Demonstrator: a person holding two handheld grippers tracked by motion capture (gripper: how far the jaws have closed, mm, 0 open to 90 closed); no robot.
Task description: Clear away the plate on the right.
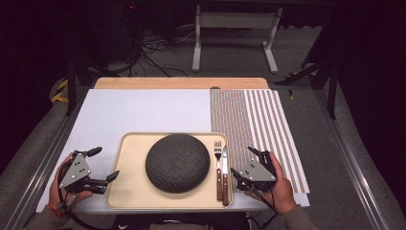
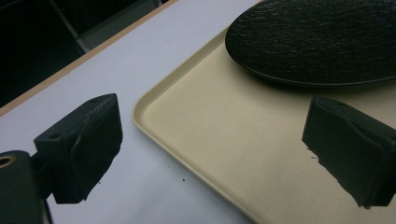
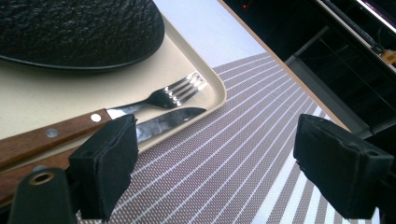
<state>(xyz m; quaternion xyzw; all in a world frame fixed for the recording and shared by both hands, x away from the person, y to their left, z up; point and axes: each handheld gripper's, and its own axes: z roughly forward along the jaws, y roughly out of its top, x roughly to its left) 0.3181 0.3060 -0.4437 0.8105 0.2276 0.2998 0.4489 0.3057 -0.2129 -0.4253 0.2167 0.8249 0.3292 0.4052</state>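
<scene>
A beige tray (image 1: pixel 131 191) lies at the table's near edge and carries a dark textured plate (image 1: pixel 177 163), turned upside down. At the tray's right side lie a wooden-handled fork (image 1: pixel 219 167) and knife (image 1: pixel 225 173). My left gripper (image 1: pixel 106 164) is open at the tray's left edge; in the left gripper view its jaws straddle the tray rim (image 2: pixel 154 135) with the plate (image 2: pixel 317 42) ahead. My right gripper (image 1: pixel 243 163) is open just right of the tray, over the striped placemat (image 1: pixel 258 124). The right gripper view shows the fork (image 3: pixel 173 95) and knife (image 3: pixel 163 122) beside its left jaw.
The white table top (image 1: pixel 143 110) lies beyond the tray, with a wooden strip (image 1: pixel 182 83) along the far edge. Metal rails (image 1: pixel 52 148) border both sides of the table. Cables and a white frame (image 1: pixel 234 28) are on the floor behind.
</scene>
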